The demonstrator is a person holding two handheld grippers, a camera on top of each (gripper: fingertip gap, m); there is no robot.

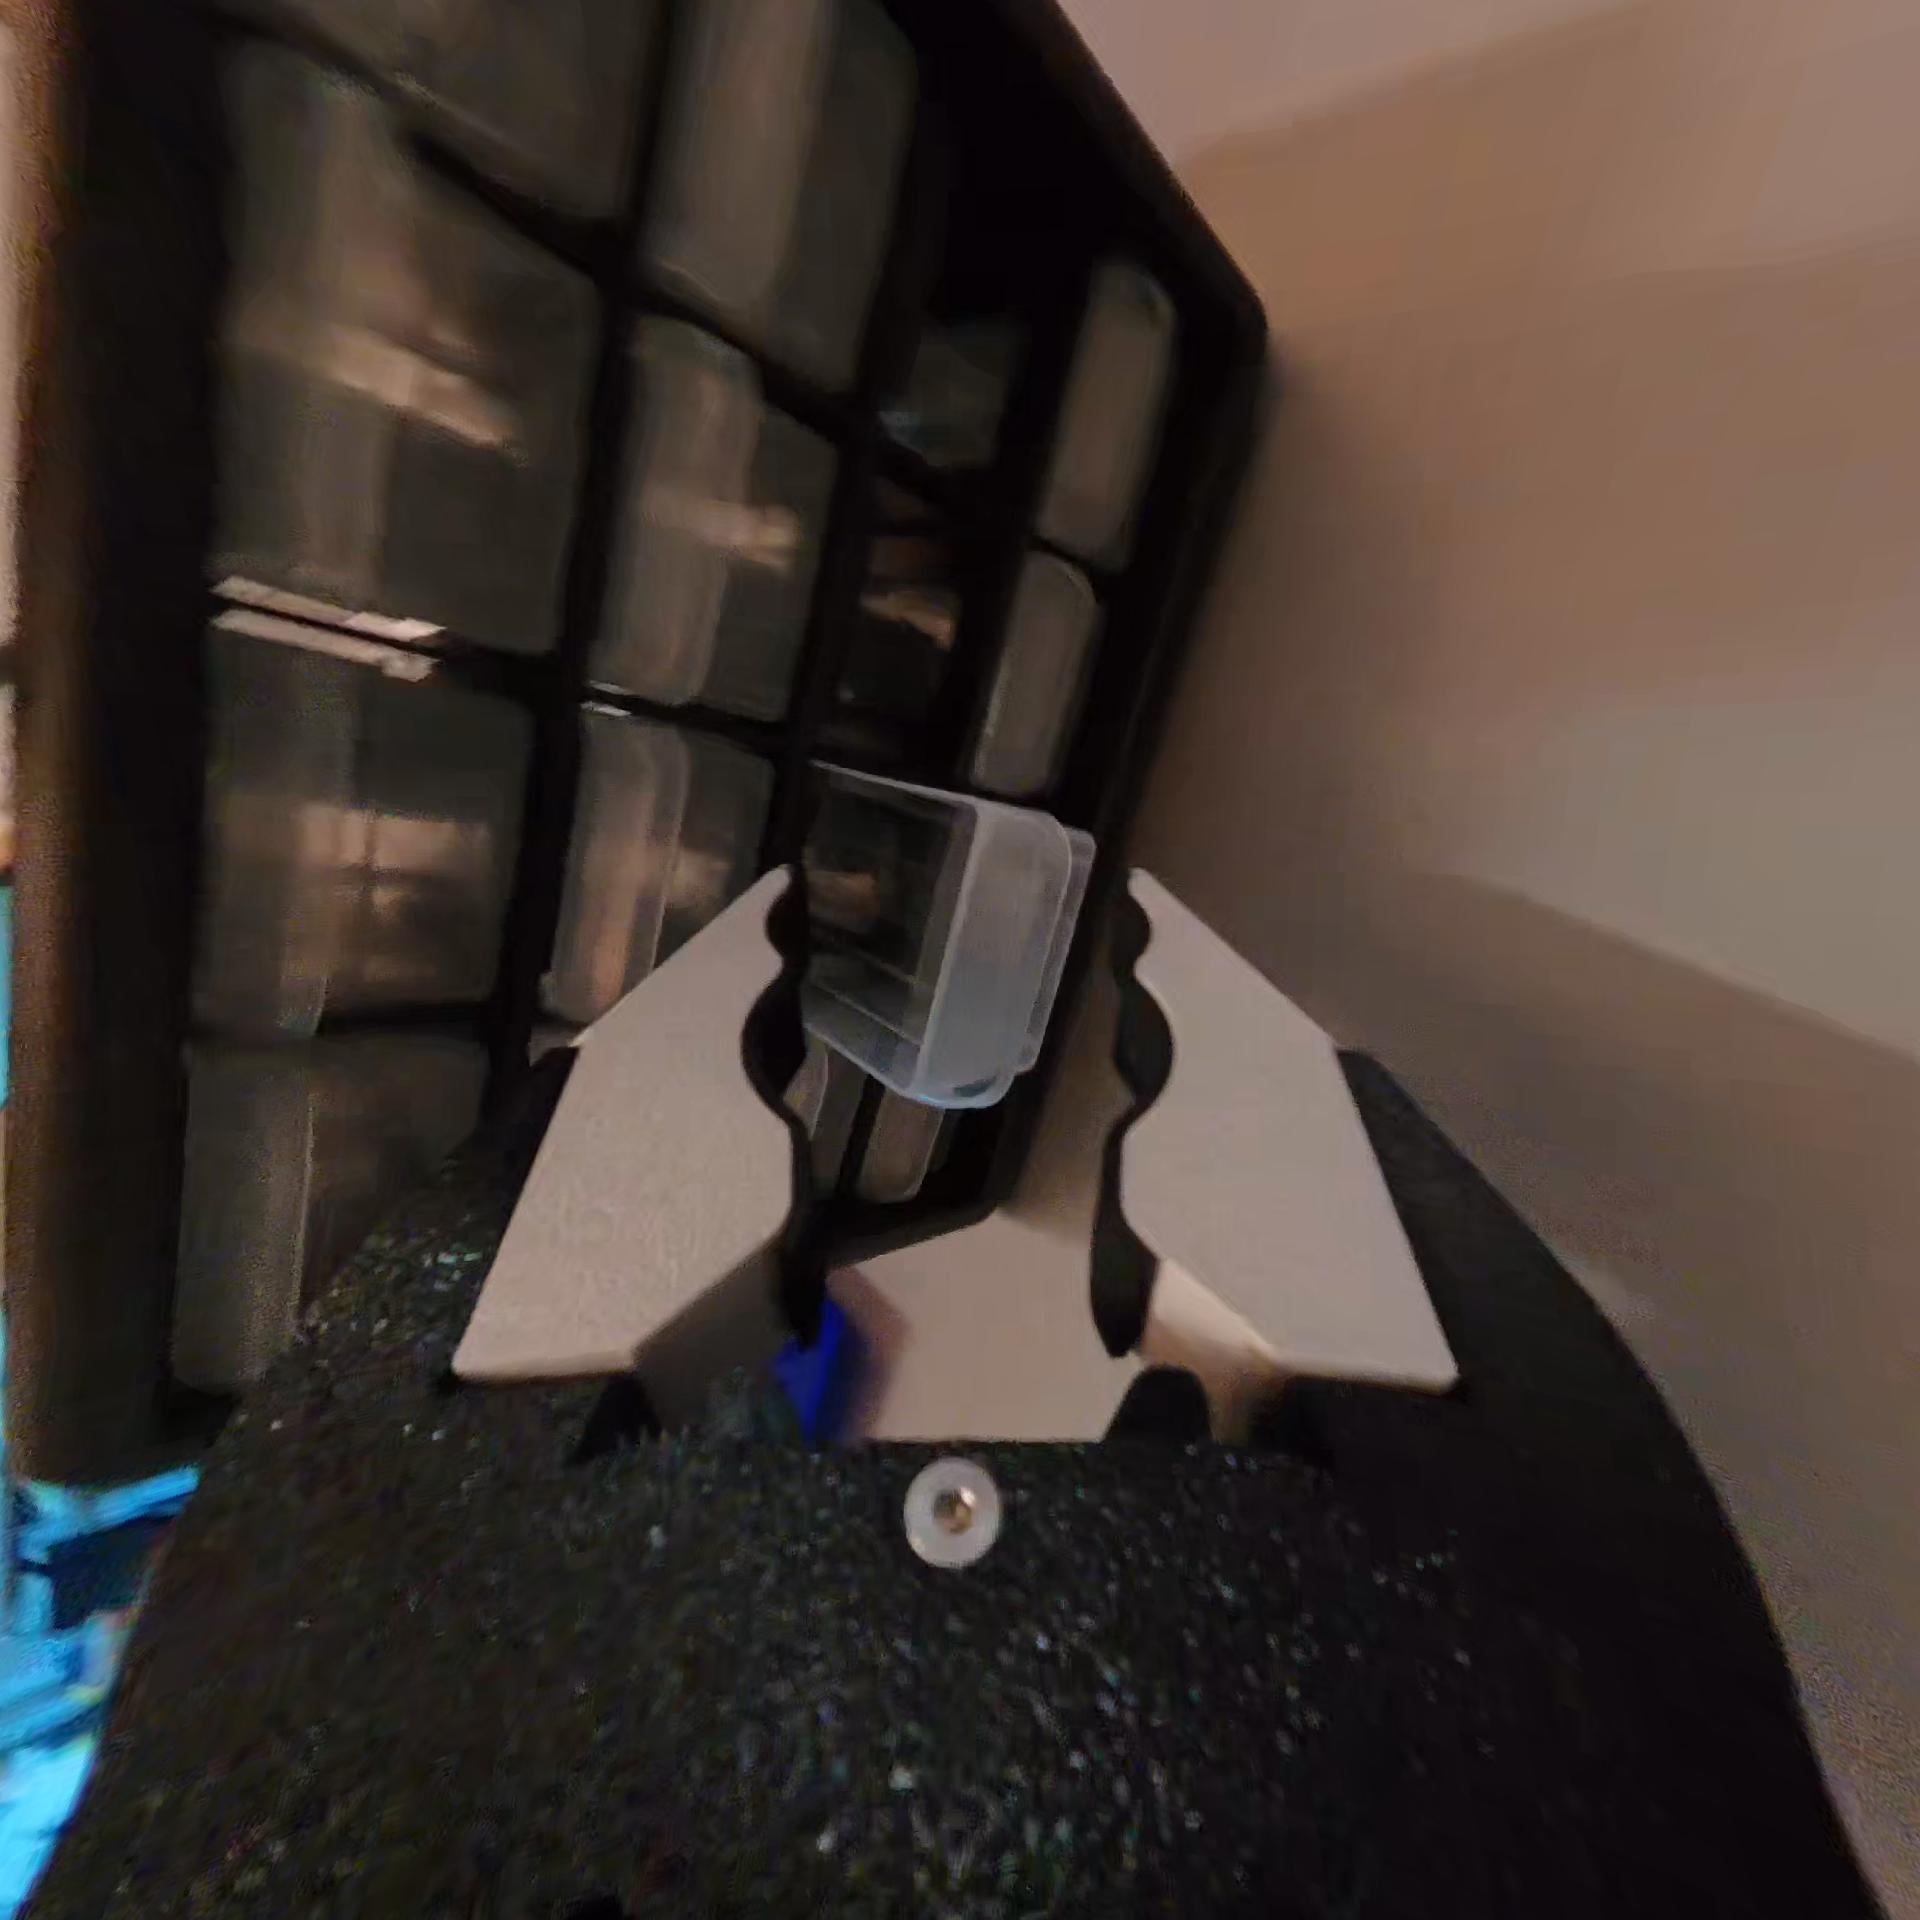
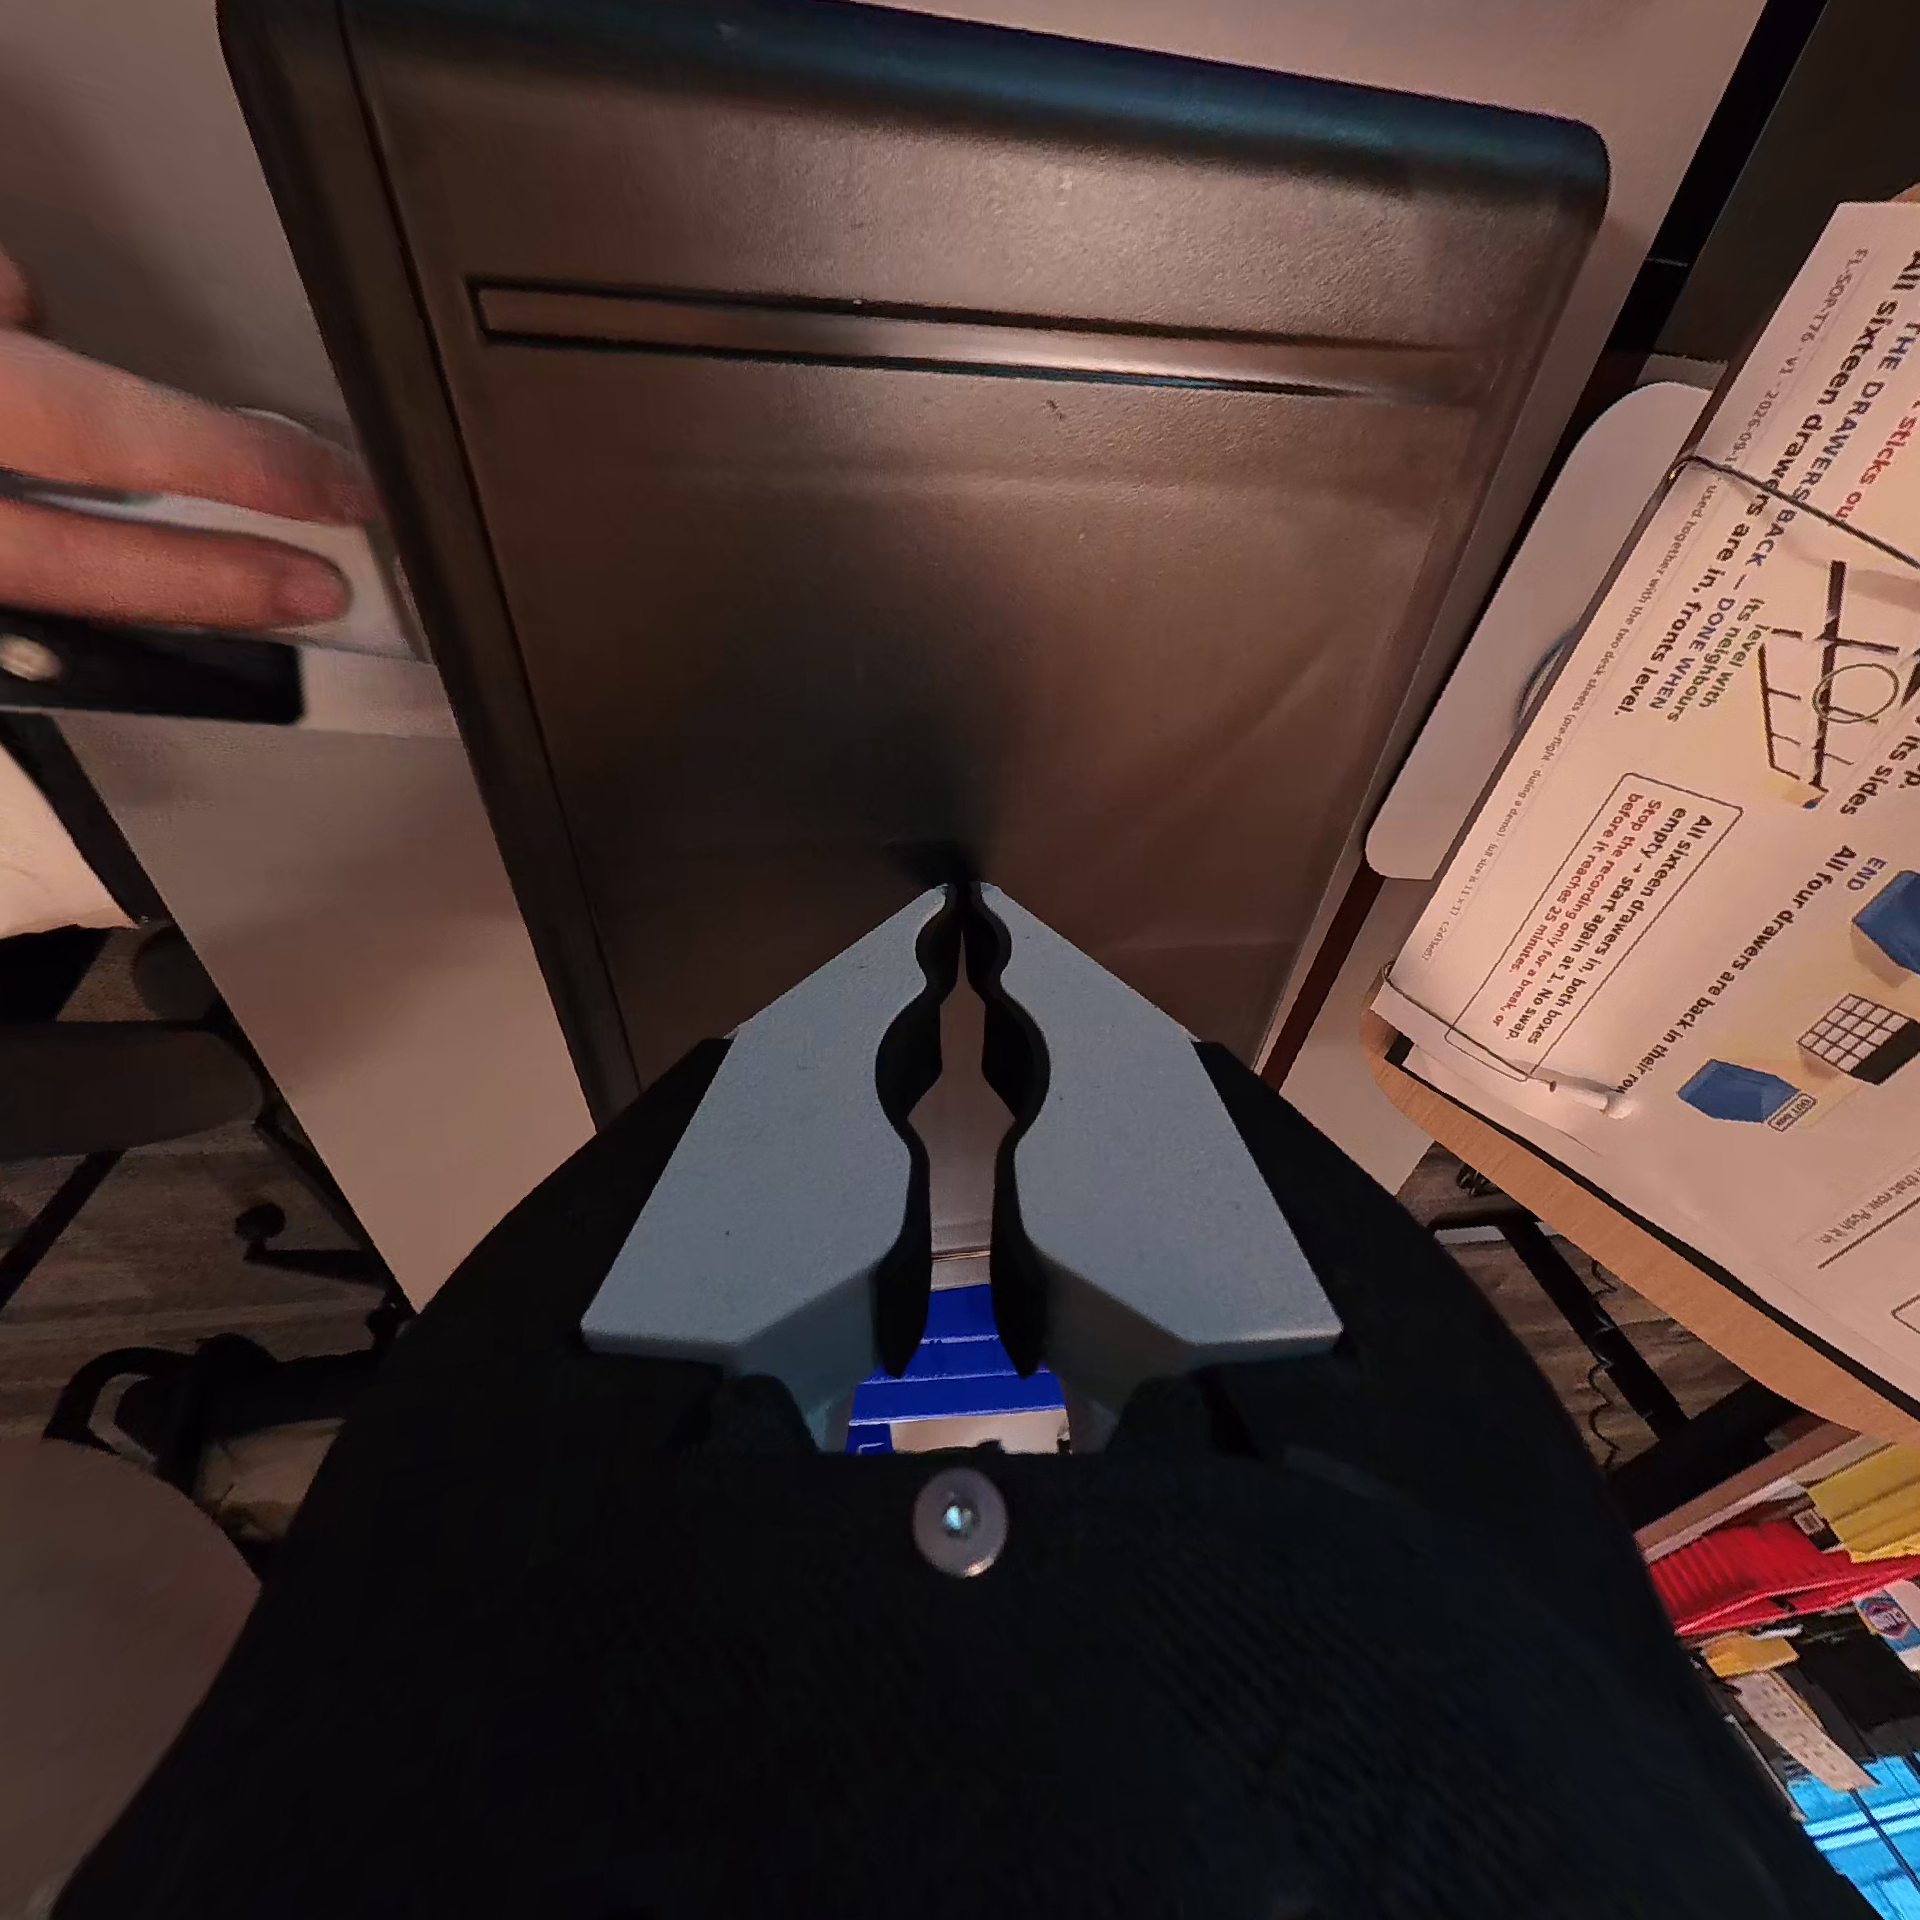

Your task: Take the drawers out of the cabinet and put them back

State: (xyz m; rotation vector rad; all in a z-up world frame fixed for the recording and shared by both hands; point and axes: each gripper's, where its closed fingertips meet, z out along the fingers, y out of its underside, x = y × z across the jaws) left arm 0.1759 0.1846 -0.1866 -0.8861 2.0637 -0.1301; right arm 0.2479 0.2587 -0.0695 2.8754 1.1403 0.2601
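Observation:
In the left wrist view the black cabinet (image 1: 1174, 343) stands close ahead, seen at an angle, with a grid of translucent drawers. One small clear drawer (image 1: 966, 956) in the lower right sticks partly out of its slot. My left gripper (image 1: 956, 894) is open, with that drawer's front between its fingers; I cannot tell whether they touch it. In the right wrist view my right gripper (image 2: 958, 891) is shut and empty, its tips resting against the cabinet's smooth dark outer panel (image 2: 935, 520). A hand (image 2: 156, 499) holding the other gripper shows at the left edge.
A beige wall (image 1: 1558, 520) is to the right of the cabinet. A printed instruction sheet (image 2: 1662, 727) lies on a wooden board at the right. Coloured packets (image 2: 1818, 1610) are at the lower right. A chair base (image 2: 156, 1091) stands on the floor at the left.

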